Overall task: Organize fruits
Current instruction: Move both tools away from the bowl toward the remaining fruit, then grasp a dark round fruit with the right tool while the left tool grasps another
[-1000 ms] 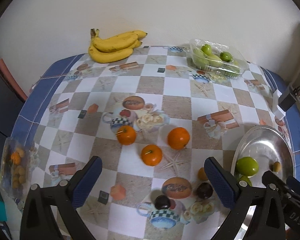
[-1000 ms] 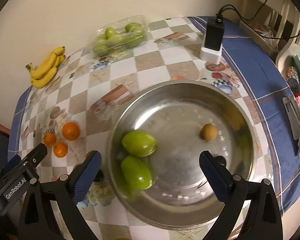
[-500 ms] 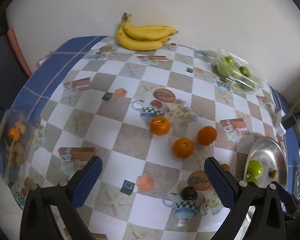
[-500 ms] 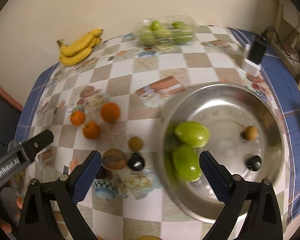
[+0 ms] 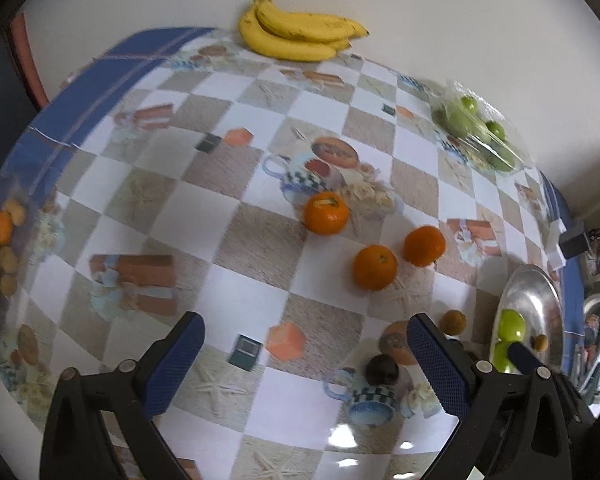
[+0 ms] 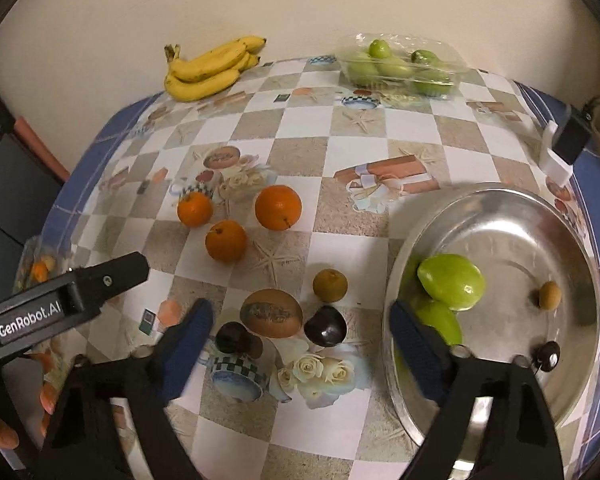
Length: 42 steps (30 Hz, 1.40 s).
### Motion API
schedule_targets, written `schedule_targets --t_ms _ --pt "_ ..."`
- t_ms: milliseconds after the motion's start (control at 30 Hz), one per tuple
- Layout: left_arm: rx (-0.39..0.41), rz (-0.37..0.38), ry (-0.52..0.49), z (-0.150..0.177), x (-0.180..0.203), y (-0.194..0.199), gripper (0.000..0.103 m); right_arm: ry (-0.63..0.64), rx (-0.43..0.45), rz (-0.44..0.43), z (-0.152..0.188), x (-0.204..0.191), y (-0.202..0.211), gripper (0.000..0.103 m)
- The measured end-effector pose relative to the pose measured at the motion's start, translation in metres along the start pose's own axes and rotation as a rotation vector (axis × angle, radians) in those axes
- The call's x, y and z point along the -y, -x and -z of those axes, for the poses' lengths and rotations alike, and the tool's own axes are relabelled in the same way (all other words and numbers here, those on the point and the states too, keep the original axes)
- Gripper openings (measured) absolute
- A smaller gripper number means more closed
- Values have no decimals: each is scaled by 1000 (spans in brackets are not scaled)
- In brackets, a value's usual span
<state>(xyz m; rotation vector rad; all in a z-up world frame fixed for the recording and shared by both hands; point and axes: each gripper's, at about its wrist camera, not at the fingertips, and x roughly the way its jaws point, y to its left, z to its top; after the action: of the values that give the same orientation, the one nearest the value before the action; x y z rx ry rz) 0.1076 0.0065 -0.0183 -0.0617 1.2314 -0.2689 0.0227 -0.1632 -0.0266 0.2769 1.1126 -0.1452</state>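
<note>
Resting on the glossy checkered tablecloth (image 6: 340, 120), three dimpled oranges (image 6: 278, 207) lie near the polished steel bowl (image 6: 500, 208) holding two smooth green fruits (image 6: 450, 281). Left gripper (image 5: 302, 354) and right gripper (image 6: 300, 332): jaws wide apart, empty. Only the right wrist view shows the bowl's small dark fruit (image 6: 549, 355).
</note>
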Motion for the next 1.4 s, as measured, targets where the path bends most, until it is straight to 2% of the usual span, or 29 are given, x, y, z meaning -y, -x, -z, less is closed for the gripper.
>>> schedule_targets --t_ms 167,233,400,567,800,1000,1100,1233,1400 --pt "-32 18 16 1 2 -10 100 -3 -47 9 2 5 -15 61" --pt "-48 18 15 2 3 -16 97 -1 -54 12 2 6 -18 52" --pt "-88 19 18 5 5 -29 96 5 -79 29 2 4 -25 50" --pt "-96 19 10 5 8 -31 96 26 -108 68 3 1 -35 49" --pt "-102 18 2 5 11 -33 96 45 -135 111 5 -2 -46 42" --pt "-108 12 -10 6 14 -36 96 42 -145 113 5 -1 -50 39" --pt "-109 8 -13 6 15 -37 96 35 -148 116 6 0 -52 33" --pt "-110 3 -18 6 16 -38 96 21 -141 111 6 2 -51 31" --pt "-114 9 -24 5 17 -39 96 -28 -128 53 5 12 -40 31"
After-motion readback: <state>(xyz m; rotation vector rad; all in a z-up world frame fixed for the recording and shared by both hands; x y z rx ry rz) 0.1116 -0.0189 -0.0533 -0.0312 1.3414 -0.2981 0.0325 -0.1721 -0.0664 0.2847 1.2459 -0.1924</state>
